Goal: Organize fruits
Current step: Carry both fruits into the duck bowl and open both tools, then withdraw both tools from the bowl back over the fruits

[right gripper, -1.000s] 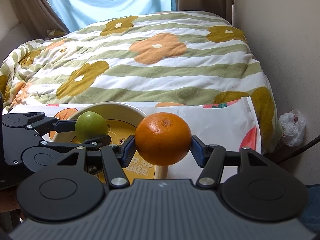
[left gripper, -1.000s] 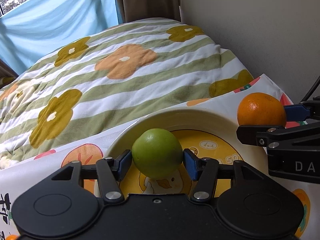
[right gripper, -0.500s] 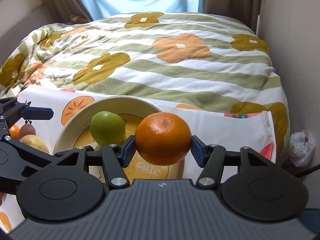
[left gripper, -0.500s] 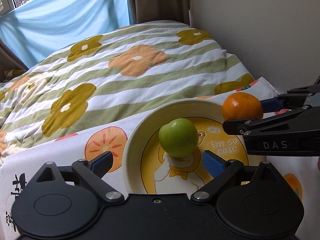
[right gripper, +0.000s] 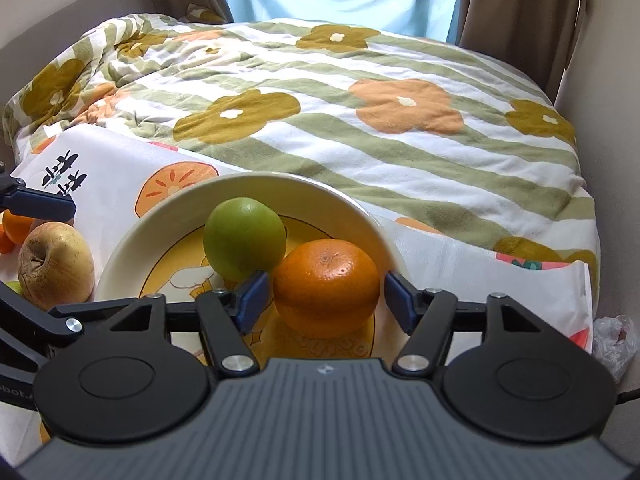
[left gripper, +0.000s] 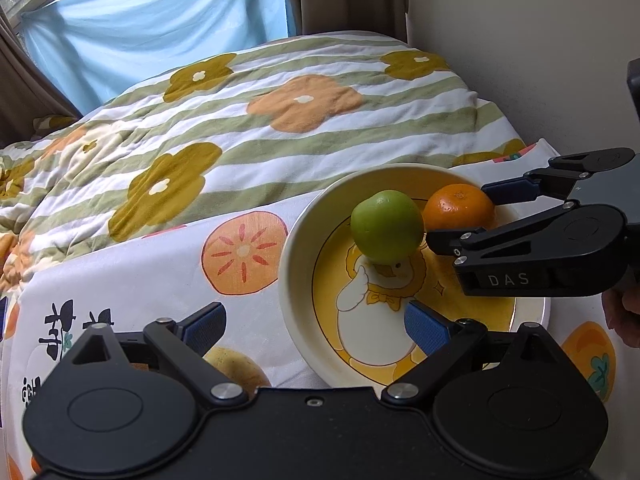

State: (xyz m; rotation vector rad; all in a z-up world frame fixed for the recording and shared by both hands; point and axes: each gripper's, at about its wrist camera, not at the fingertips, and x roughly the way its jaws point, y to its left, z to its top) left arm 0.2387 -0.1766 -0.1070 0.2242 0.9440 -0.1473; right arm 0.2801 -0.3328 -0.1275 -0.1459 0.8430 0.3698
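Glossy green apple [left gripper: 386, 227], dimpled orange [right gripper: 326, 289] in bowl [right gripper: 132, 240]; both grippers spread, empty.

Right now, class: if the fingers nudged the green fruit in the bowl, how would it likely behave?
The green fruit is round and smooth, so it would probably roll. It leans against the orange, which may block it on that side. The bowl has a raised rim that would likely keep it inside.
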